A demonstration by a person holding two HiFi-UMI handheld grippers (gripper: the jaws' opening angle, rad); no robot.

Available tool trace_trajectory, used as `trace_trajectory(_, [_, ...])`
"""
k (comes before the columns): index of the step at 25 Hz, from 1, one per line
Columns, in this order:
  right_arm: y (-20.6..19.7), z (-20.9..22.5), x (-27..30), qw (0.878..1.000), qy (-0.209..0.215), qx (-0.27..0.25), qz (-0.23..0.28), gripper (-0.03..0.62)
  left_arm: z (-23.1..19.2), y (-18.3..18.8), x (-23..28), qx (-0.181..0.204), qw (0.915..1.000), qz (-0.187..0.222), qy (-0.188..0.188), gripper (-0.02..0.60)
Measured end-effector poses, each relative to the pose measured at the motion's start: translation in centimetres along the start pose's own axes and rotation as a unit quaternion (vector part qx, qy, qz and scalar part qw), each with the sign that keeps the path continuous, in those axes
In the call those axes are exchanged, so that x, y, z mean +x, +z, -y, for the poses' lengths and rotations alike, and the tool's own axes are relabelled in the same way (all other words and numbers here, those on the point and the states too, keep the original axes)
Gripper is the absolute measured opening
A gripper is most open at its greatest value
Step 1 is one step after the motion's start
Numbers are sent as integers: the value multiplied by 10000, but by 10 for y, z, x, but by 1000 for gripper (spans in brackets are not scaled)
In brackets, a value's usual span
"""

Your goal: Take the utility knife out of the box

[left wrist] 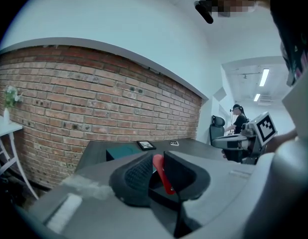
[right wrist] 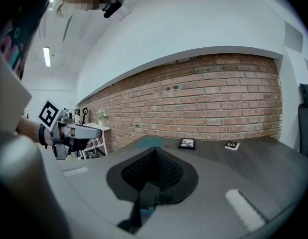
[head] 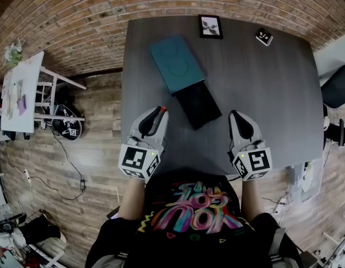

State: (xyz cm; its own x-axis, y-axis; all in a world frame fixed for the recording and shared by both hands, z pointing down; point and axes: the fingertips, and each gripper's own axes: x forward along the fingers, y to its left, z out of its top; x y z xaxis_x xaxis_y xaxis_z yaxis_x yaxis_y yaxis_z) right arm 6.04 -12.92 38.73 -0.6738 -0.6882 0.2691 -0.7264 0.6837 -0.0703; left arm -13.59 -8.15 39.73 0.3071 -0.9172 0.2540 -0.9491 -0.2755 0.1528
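The fingers [left wrist: 136, 176] of the left gripper [left wrist: 158, 164] pinch a red utility knife [left wrist: 164, 179], which stands tilted between the black pads. In the head view this gripper [head: 156, 114] is over the near left part of the dark table [head: 267, 94], just beside the black tray [head: 199, 103] that sticks out of the teal box [head: 176, 63], so the knife is clear of the box. The right gripper [right wrist: 153, 156] has its fingers pressed together with nothing between them; it sits [head: 238, 119] over the table's near edge, well apart from the box. A small framed picture [head: 210, 26] and a black-and-white marker tile [head: 264, 36] lie at the far edge.
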Motion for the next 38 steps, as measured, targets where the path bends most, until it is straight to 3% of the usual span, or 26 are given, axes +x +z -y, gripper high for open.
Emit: trace_trajectory(38, [-3,-3,-1,9998,185,6,-15,-3,7,-4,4,-38,9999,-80,-53,74])
